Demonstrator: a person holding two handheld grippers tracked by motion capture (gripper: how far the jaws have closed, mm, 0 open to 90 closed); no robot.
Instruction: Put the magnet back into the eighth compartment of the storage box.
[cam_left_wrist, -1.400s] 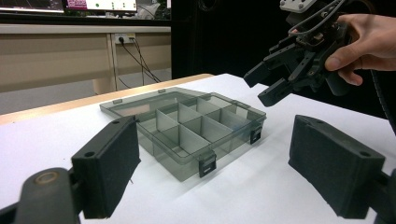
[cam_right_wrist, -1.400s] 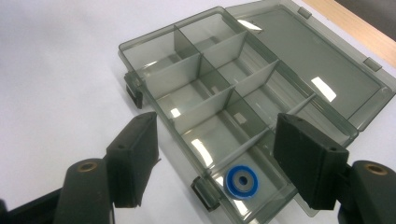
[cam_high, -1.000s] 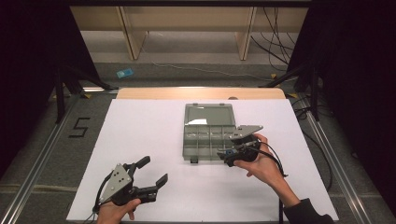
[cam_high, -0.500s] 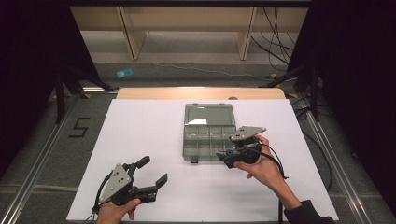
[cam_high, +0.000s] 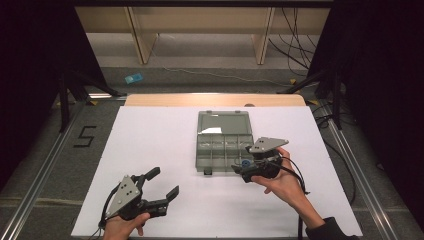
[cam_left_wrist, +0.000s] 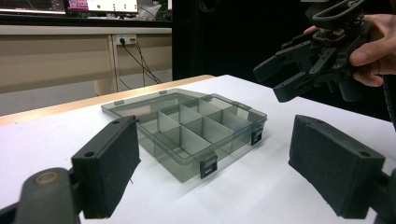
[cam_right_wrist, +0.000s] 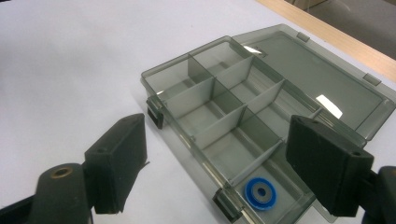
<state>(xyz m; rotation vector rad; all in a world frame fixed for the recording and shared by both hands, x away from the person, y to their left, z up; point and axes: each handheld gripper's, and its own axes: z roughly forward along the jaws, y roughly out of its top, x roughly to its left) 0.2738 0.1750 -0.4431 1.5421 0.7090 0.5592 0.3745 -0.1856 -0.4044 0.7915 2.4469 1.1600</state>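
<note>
1. 1 readable mark: a "5" (cam_high: 85, 136) on the floor left of the table (cam_high: 150, 150).
2. Right gripper (cam_high: 245, 167) hangs wide open, empty, over the open organizer box (cam_high: 222, 142); a blue ring (cam_right_wrist: 260, 192) lies in its corner compartment.
3. Left gripper (cam_high: 162, 184) rests wide open, empty, well apart.

The high view looks forward and down from above the person's side of the white table (cam_high: 150, 150), taking in the whole tabletop from some distance. The left gripper view sits low near the table surface, facing along its own jaws toward the compartment box (cam_left_wrist: 187, 126) and the right gripper (cam_left_wrist: 299, 70) beyond it. The right gripper view looks steeply down at close range onto the same compartment box (cam_right_wrist: 224, 116), which all three views share.
</note>
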